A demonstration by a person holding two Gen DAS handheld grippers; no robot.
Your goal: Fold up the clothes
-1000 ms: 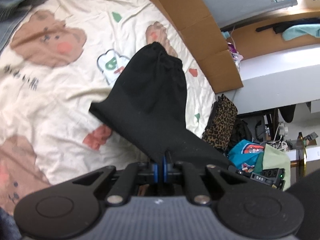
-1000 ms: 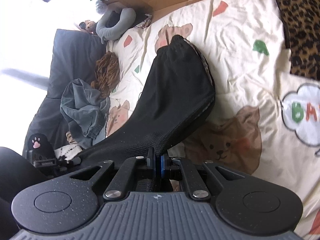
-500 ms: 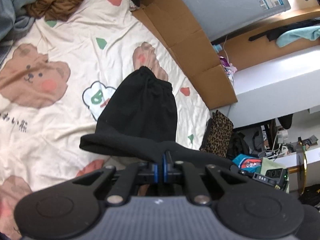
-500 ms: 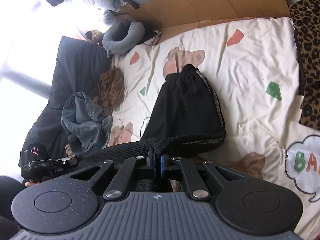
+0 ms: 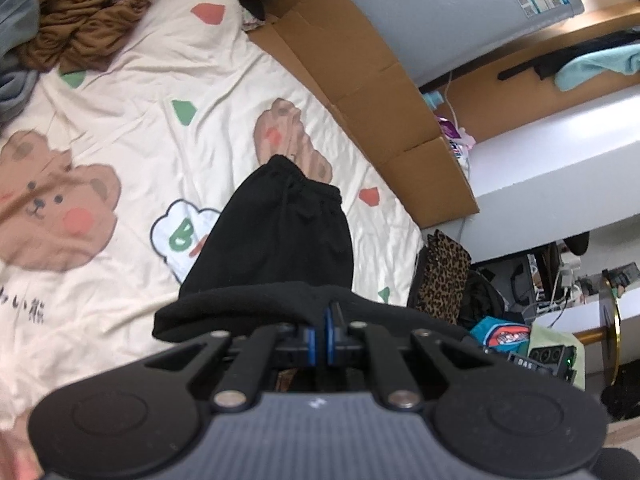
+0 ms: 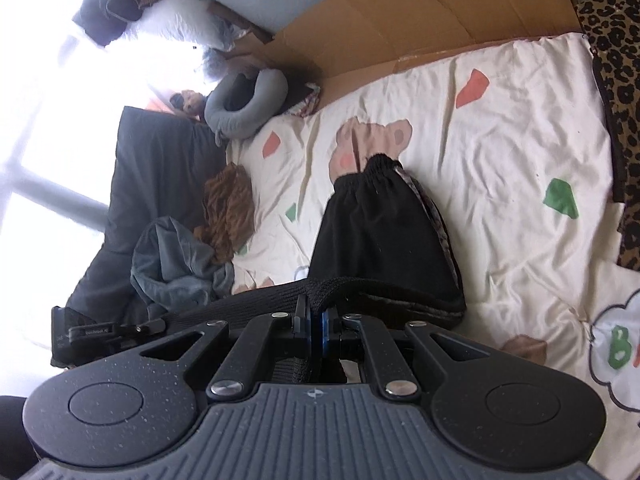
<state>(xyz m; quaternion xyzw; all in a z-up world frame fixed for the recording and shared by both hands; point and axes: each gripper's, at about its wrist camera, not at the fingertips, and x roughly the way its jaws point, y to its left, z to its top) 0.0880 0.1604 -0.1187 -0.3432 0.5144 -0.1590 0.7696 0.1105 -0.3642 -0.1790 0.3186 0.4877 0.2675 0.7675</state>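
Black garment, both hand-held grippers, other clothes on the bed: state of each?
black garment: far elastic end flat on bed sheet, near end lifted
left hand-held gripper: shut on black garment
right hand-held gripper: shut on black garment
brown garment: crumpled, unfolded
grey-blue garment: crumpled, unfolded

Left claw [image 5: 326, 320] and right claw [image 6: 314, 314], both clamped tight, fingers pointing forward and level.

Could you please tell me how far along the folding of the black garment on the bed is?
Partly done: the black knit garment lies lengthwise on the bear-print sheet, elastic waistband at the far end. In hand: left gripper and right gripper pinch its near edge, raised above the rest. Left: laying that edge down and the heap of other clothes.
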